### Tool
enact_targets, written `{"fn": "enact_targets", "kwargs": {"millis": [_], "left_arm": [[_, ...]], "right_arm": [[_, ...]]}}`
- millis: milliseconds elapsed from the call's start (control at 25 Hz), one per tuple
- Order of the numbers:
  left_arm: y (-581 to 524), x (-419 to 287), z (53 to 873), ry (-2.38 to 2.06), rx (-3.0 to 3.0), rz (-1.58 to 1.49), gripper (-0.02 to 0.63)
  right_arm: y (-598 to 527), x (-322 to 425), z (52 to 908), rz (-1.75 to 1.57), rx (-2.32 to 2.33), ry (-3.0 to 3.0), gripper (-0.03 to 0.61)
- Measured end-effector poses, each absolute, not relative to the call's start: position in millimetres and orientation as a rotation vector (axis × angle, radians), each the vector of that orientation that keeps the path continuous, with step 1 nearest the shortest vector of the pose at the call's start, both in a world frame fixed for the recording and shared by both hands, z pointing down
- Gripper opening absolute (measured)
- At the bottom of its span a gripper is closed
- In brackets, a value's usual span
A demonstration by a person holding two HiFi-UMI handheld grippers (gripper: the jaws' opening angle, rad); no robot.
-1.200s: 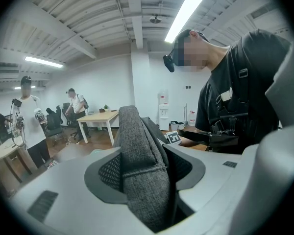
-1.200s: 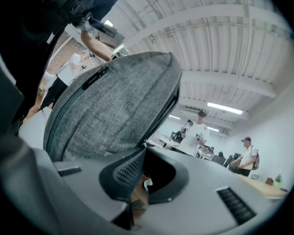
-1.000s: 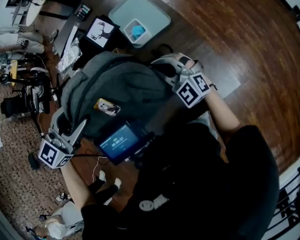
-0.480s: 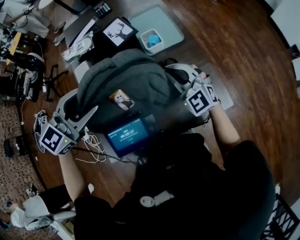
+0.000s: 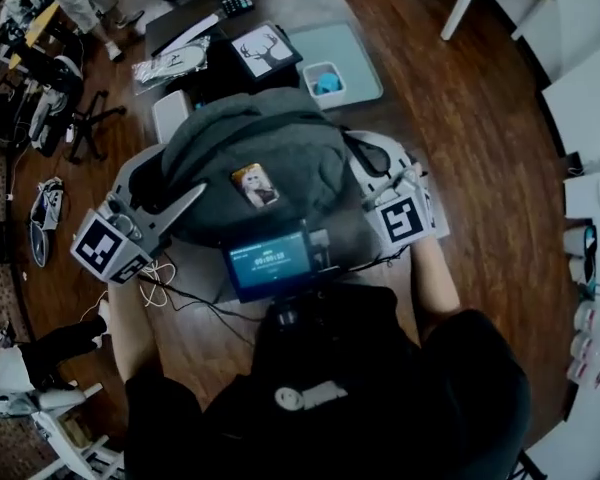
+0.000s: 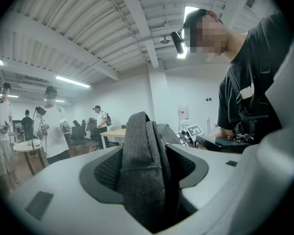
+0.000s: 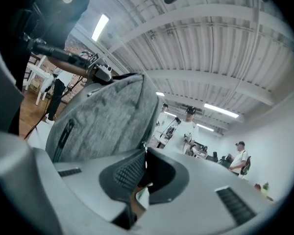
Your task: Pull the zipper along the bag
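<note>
Our right gripper (image 7: 140,177) has its jaws pressed together on a small pale tab, which we take for the zipper pull (image 7: 137,199), at the right flank of the grey bag (image 5: 270,143). Our left gripper (image 6: 147,180) has just been opening its jaws a little, with a thick padded fold (image 6: 137,136) of the bag's left side filling the gap and touching both pads. The bag stands upright on the table's edge (image 5: 175,113) just in front of us, between the two grippers. We judge the pull itself to be in hand: the left braces, the right draws. Next we need a firm left hold for counter-tension, and the right must follow the zipper's curve without twisting the tab
</note>
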State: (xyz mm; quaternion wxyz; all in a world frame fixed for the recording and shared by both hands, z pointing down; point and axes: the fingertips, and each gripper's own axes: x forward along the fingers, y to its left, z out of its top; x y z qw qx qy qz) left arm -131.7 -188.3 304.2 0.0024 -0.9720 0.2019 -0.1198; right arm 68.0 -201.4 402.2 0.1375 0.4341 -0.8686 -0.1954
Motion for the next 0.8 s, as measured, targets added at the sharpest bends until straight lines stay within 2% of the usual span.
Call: {"fn": "enact_targets", "kwargs": {"millis": [200,800], "left_arm": [[-198.5,-112.2,299.0,0.545,-3.043,-0.340,0.272],[-205.1,-97.7,299.9,0.523,-3.043,-0.331,0.270]], "right_arm": [[-217.2,68.9,341.9,-0.712,1.301,-2.464,0.015],[-210.6,7.9,285.2,-1.299,0.823,-2.043,0.016]]}}
